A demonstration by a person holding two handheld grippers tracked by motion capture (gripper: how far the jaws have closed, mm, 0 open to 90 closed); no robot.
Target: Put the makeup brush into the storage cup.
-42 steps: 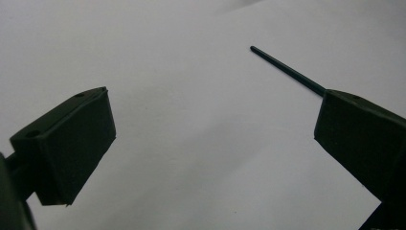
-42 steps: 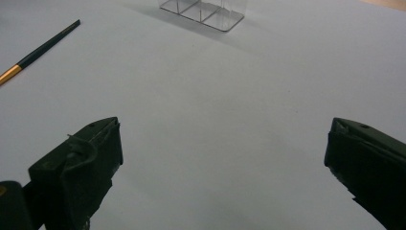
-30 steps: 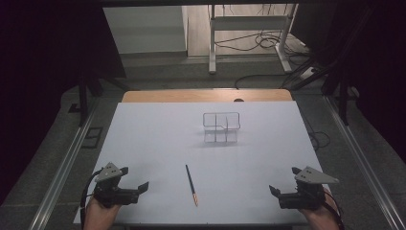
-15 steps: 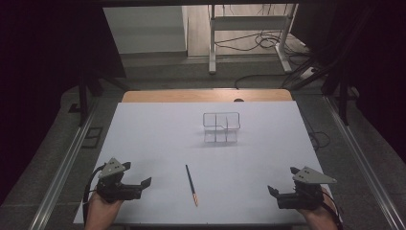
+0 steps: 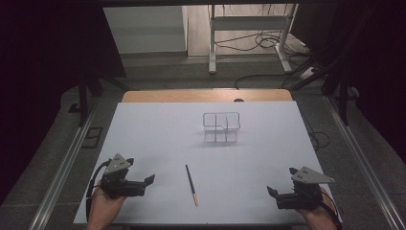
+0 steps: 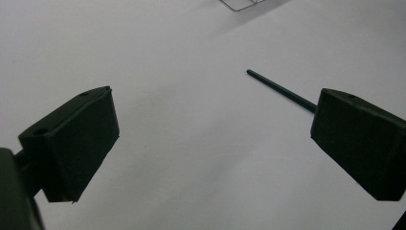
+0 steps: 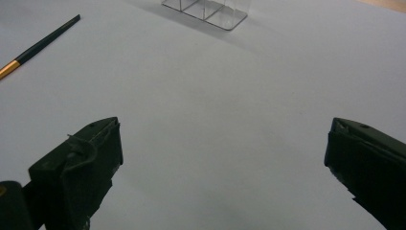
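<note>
A thin dark brush (image 5: 191,184) with an orange-gold end lies on the white table (image 5: 158,139), near the front middle. A clear divided box (image 5: 220,127) stands farther back at the centre. My left gripper (image 5: 148,181) rests at the front left, jaws wide apart and empty, pointing right toward the brush (image 6: 280,89), whose dark end runs behind the right jaw. My right gripper (image 5: 272,192) sits at the front right, open and empty. In the right gripper view the brush (image 7: 40,44) lies at upper left and the clear box (image 7: 207,9) at the top.
A wooden strip (image 5: 206,95) borders the table's far edge. Beyond it stand a metal frame (image 5: 249,28) and floor cables (image 5: 258,43). Metal rails (image 5: 57,177) run along both sides of the table.
Both grippers have shifted slightly; the left one has edged right toward the brush and the right one has dropped a little nearer the front edge. The brush and the box have not moved.
</note>
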